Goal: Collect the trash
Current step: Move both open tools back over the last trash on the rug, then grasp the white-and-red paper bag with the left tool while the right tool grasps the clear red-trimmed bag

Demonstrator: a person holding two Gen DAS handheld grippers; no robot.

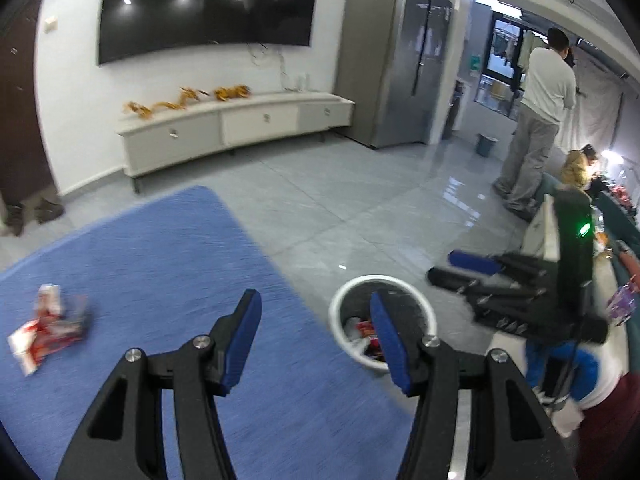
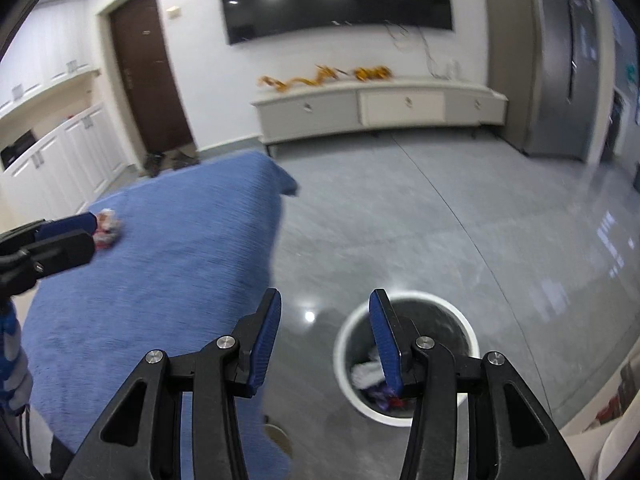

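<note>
Crumpled red-and-white wrappers (image 1: pixel 48 330) lie on the blue rug (image 1: pixel 160 264) at the left. They also show in the right wrist view (image 2: pixel 108 228), far left. A white trash bin (image 1: pixel 340 312) with trash inside stands on the grey floor beside the rug; in the right wrist view the bin (image 2: pixel 472 344) is just below my right fingers. My left gripper (image 1: pixel 316 312) is open and empty above the rug's edge. My right gripper (image 2: pixel 326 312) is open and empty over the bin; it also shows in the left wrist view (image 1: pixel 452 268).
A low white TV cabinet (image 1: pixel 232 124) stands under a wall TV (image 1: pixel 208 4). A grey fridge (image 1: pixel 396 60) is at the back right. A person (image 1: pixel 536 120) stands on the tiles, another sits at the right edge. A brown door (image 2: pixel 148 72) is at the back left.
</note>
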